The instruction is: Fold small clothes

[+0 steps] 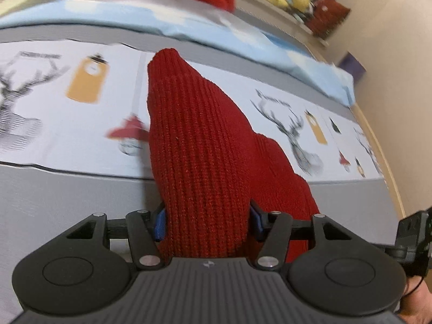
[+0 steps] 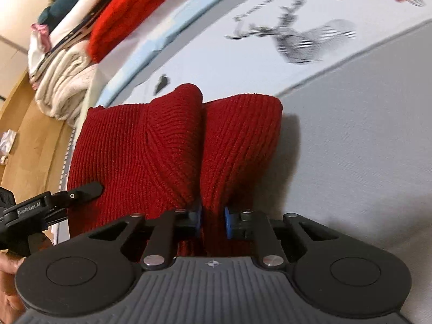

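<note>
A dark red ribbed knit garment (image 1: 199, 148) rises between my left gripper's (image 1: 206, 222) blue pads, which are shut on it. In the right wrist view the same red knit (image 2: 151, 145) hangs in two folds, and my right gripper (image 2: 213, 220) is shut on its edge. The left gripper's black finger (image 2: 81, 191) touches the knit at the left of that view. The right gripper's body (image 1: 413, 232) shows at the right edge of the left wrist view.
The work surface is a grey bed cover (image 1: 67, 197) with a white band printed with deer and lamps (image 1: 286, 129), and a light blue sheet (image 1: 189, 27) behind. A stack of folded clothes, bright red (image 2: 129, 13) and cream (image 2: 62, 89), lies at the far side. A wooden edge (image 2: 29, 132) borders the bed.
</note>
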Motion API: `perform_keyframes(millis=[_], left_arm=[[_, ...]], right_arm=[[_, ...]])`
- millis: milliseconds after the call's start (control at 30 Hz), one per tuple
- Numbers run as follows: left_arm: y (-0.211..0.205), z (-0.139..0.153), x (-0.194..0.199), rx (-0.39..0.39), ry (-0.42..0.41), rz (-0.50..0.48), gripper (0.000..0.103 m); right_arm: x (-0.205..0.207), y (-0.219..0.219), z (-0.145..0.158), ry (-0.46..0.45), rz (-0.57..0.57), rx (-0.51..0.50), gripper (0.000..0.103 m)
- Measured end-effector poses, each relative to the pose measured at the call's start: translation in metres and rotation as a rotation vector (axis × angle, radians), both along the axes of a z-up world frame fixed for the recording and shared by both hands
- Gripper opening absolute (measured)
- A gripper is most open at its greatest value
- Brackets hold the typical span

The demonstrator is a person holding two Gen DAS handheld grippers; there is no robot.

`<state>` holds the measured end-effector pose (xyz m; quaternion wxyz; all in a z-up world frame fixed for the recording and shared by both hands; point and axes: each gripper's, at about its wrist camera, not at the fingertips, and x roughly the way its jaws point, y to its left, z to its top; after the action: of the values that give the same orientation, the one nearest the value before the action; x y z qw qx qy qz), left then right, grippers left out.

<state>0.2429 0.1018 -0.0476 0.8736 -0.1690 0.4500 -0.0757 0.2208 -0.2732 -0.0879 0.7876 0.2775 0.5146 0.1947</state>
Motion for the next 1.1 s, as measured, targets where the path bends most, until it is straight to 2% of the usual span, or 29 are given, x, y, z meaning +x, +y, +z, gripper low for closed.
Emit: perform_keyframes(millis=[133, 200, 233, 300, 333, 367, 467, 500, 567, 600, 633, 700, 733, 800, 933, 967, 1033, 1100], left_arm=[[0.037, 0.004, -0.001, -0.005, 0.015, 0.099, 0.063], [0.052, 0.011, -0.005, -0.02, -0.015, 0.134, 0.065], [0.058, 0.016, -0.009, -0.038, -0.033, 0.138, 0.066], [0.065, 0.022, -0.016, -0.059, -0.046, 0.139, 0.073], [0.066, 0.022, -0.02, -0.059, -0.038, 0.133, 0.073], [0.067, 0.02, -0.022, -0.053, -0.019, 0.125, 0.073], [0.062, 0.009, -0.03, -0.017, 0.062, 0.082, 0.073], [0.06, 0.006, -0.033, -0.003, 0.085, 0.067, 0.073], [0.056, 0.0, -0.037, 0.011, 0.118, 0.038, 0.073], [0.056, -0.004, -0.041, 0.012, 0.128, 0.03, 0.074], [0.055, -0.008, -0.043, 0.013, 0.138, 0.023, 0.074], [0.052, -0.012, -0.047, 0.018, 0.16, 0.011, 0.074], [0.051, -0.014, -0.05, 0.019, 0.164, 0.004, 0.074], [0.049, -0.016, -0.056, 0.015, 0.163, -0.005, 0.074], [0.04, -0.024, -0.069, 0.033, 0.205, -0.011, 0.074], [0.036, -0.029, -0.072, 0.057, 0.226, -0.02, 0.074], [0.028, -0.041, -0.078, 0.134, 0.278, -0.051, 0.074], [0.026, -0.045, -0.081, 0.159, 0.292, -0.076, 0.074]], right_arm=[[0.008, 0.038, 0.004, -0.043, 0.058, -0.018, 0.016], [0.01, 0.046, 0.006, -0.059, 0.065, -0.046, 0.017], [0.01, 0.049, 0.008, -0.069, 0.059, -0.072, 0.023], [0.008, 0.047, 0.014, -0.107, 0.04, -0.124, 0.026], [0.006, 0.044, 0.019, -0.128, 0.025, -0.133, 0.031], [0.005, 0.038, 0.023, -0.141, 0.004, -0.124, 0.038], [-0.004, 0.026, 0.032, -0.168, -0.021, -0.074, 0.047], [-0.007, 0.028, 0.033, -0.165, -0.005, -0.054, 0.049], [-0.011, 0.038, 0.031, -0.13, 0.059, -0.014, 0.061], [-0.012, 0.046, 0.026, -0.098, 0.111, 0.004, 0.062], [-0.015, 0.057, 0.022, -0.07, 0.175, 0.006, 0.061], [-0.025, 0.077, 0.017, -0.071, 0.292, -0.075, 0.048], [-0.029, 0.086, 0.016, -0.086, 0.34, -0.135, 0.019], [-0.031, 0.085, 0.022, -0.123, 0.34, -0.14, 0.019], [-0.027, 0.05, 0.049, -0.18, 0.195, -0.013, 0.018], [-0.027, 0.047, 0.048, -0.174, 0.181, -0.012, 0.018], [-0.031, 0.047, 0.038, -0.121, 0.199, -0.08, 0.019], [-0.037, 0.05, 0.022, -0.044, 0.249, -0.115, 0.022]])
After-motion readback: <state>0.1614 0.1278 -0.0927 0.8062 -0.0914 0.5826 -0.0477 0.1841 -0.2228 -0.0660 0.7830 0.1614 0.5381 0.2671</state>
